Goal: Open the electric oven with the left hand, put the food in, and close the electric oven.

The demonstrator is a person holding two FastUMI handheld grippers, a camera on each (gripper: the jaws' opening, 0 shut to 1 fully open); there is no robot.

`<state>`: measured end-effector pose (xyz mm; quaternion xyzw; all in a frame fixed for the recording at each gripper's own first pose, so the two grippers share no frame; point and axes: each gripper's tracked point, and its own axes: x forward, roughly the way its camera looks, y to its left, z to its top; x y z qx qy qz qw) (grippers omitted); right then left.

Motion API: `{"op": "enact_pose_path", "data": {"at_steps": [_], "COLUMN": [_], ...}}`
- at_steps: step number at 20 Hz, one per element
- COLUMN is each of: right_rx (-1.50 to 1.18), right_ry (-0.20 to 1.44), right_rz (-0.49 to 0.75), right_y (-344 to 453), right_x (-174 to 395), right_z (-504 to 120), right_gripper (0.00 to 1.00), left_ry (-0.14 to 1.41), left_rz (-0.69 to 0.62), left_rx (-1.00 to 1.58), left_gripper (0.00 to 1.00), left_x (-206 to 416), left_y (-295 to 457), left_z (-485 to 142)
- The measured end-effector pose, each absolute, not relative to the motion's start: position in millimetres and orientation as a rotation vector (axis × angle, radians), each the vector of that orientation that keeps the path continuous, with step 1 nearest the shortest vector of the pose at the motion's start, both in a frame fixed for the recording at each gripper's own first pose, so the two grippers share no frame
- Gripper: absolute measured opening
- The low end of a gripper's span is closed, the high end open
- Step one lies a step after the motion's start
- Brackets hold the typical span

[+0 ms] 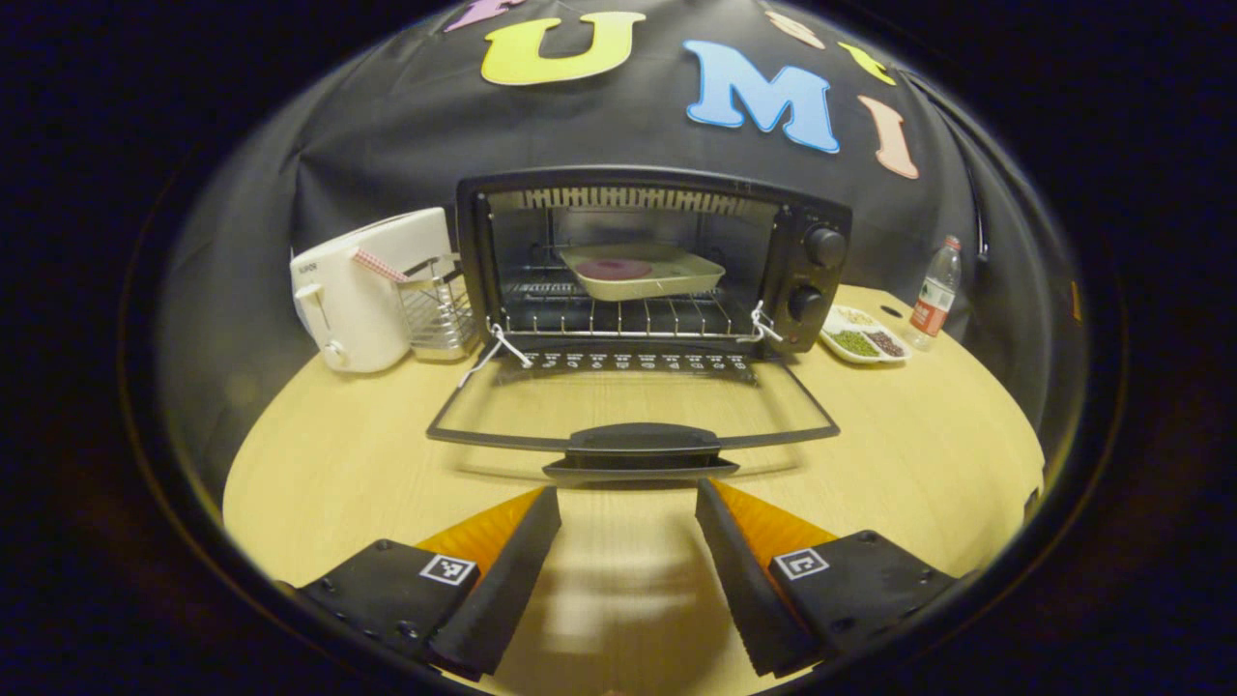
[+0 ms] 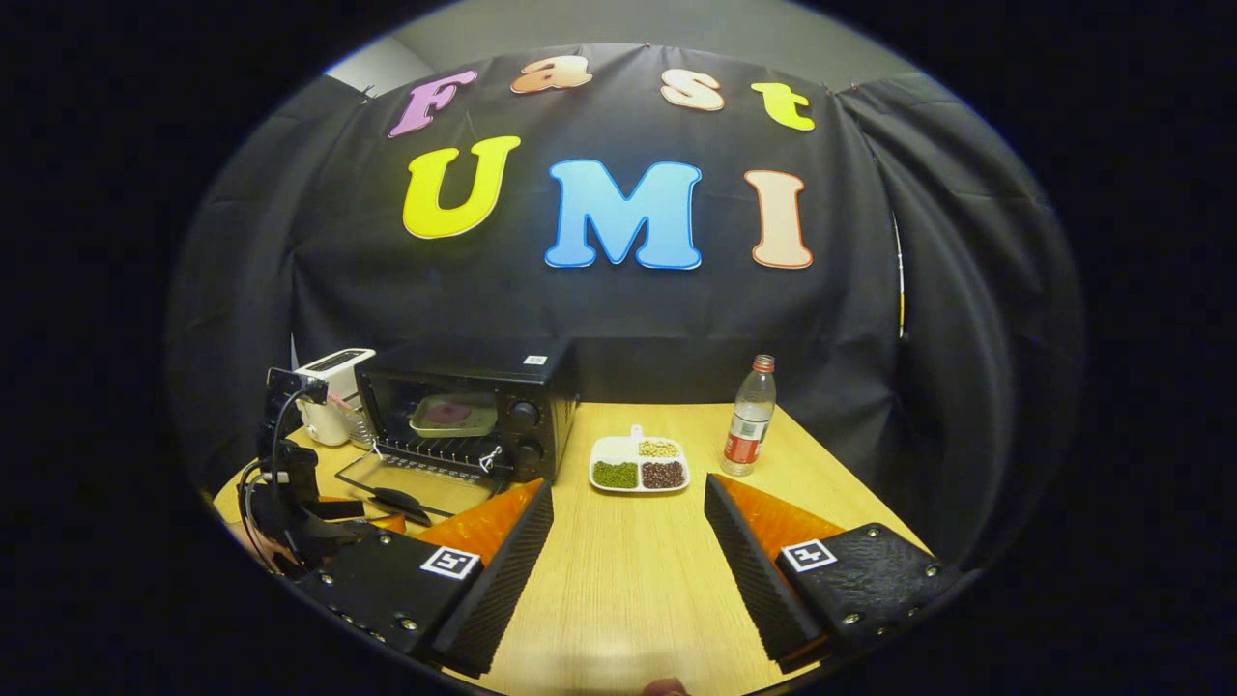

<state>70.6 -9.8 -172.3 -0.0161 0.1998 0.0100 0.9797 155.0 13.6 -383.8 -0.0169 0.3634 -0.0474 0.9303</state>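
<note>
Wooden table [image 1: 918,454] holds toaster [image 1: 362,290], open oven [image 1: 657,256], bottle [image 1: 935,293]; both grippers' fingers spread, empty

The left gripper [image 1: 628,541] has two wedge-shaped fingers with ribbed inner faces, each mounted on a black block with small screws and a square black-and-white marker on top. The right gripper [image 2: 628,546] has the same build: ribbed wedge fingers, black screw-studded blocks of rough texture and square markers. In the right gripper view, at far left, the left gripper's black body carries looping black cables [image 2: 259,498] and a small boxy camera unit [image 2: 290,383] on top.
</note>
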Motion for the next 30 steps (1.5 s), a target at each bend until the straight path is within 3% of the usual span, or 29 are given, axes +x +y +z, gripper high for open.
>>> {"op": "enact_pose_path", "data": {"at_steps": [1, 2, 3, 5, 6, 8, 10, 11, 12, 16, 17, 18, 19, 20, 21, 25, 26, 27, 29, 30], "right_rx": [-0.036, -0.039, -0.043, -0.048, -0.050, -0.056, -0.067, -0.068, -0.066, -0.055, -0.053, -0.049, -0.046, -0.046, -0.047, -0.071, -0.076, -0.076, -0.075, -0.076], "right_ry": [0.404, 0.408, 0.413, 0.415, 0.415, 0.410, 0.405, 0.403, 0.403, 0.396, 0.397, 0.395, 0.394, 0.392, 0.391, 0.396, 0.397, 0.396, 0.398, 0.397], "right_rz": [0.009, 0.001, -0.008, -0.019, -0.023, -0.025, -0.024, -0.022, -0.016, 0.005, 0.011, 0.018, 0.025, 0.033, 0.042, 0.064, 0.065, 0.067, 0.069, 0.068], "right_y": [-13.3, -16.9, -20.2, -23.2, -24.3, -24.8, -25.8, -25.4, -24.3, -20.4, -19.2, -17.7, -15.6, -13.2, -9.8, -2.5, -3.6, -3.0, -3.9, -5.3], "right_x": [70.2, 69.5, 67.3, 68.6, 68.4, 68.9, 70.3, 70.0, 69.6, 70.1, 70.3, 69.2, 69.5, 70.1, 70.6, 77.5, 77.2, 76.5, 75.7, 75.7], "right_z": [-173.7, -173.4, -172.5, -173.1, -172.5, -171.5, -171.0, -170.6, -169.9, -169.1, -170.5, -168.9, -169.7, -168.9, -167.0, -172.7, -172.6, -171.8, -172.5, -172.2], "right_gripper": [0.98, 0.98, 0.98, 0.98, 0.98, 0.98, 0.98, 0.98, 0.98, 0.98, 0.98, 0.98, 0.98, 0.98, 0.98, 0.98, 0.98, 0.98, 0.98, 0.98], "left_ry": [0.754, 0.761, 0.772, 0.799, 0.791, 0.802, 0.780, 0.773, 0.775, 0.736, 0.722, 0.710, 0.694, 0.678, 0.664, 0.634, 0.634, 0.630, 0.612, 0.595], "left_rz": [-0.103, -0.108, -0.112, -0.106, -0.096, -0.095, -0.110, -0.113, -0.112, -0.110, -0.108, -0.107, -0.105, -0.104, -0.103, -0.098, -0.097, -0.095, -0.091, -0.089], "left_rx": [-0.034, -0.033, -0.032, -0.039, -0.033, -0.029, -0.003, -0.001, -0.005, 0.001, -0.002, -0.003, -0.004, -0.002, 0.000, -0.009, -0.015, -0.024, -0.030, -0.033], "left_gripper": [1.00, 0.92, 1.00, 1.00, 0.92, 0.92, 1.00, 0.92, 1.00, 1.00, 0.92, 0.92, 1.00, 0.96, 1.00, 0.96, 0.92, 0.96, 0.92, 0.96], "left_x": [153.5, 155.4, 157.8, 158.4, 161.8, 161.8, 166.3, 167.2, 167.1, 166.2, 166.6, 166.8, 165.2, 165.5, 165.9, 167.4, 168.7, 169.5, 171.0, 173.0], "left_y": [11.4, 8.6, 5.8, 3.7, 4.5, 3.4, 4.3, 4.5, 3.7, 3.9, 3.6, 3.9, 4.5, 4.5, 4.7, 5.0, 4.5, 4.8, 5.1, 4.9], "left_z": [-387.0, -389.4, -394.4, -401.4, -400.1, -403.5, -402.3, -400.9, -399.7, -385.4, -380.6, -375.1, -369.6, -364.9, -360.1, -352.6, -351.4, -350.8, -345.3, -340.2]}}
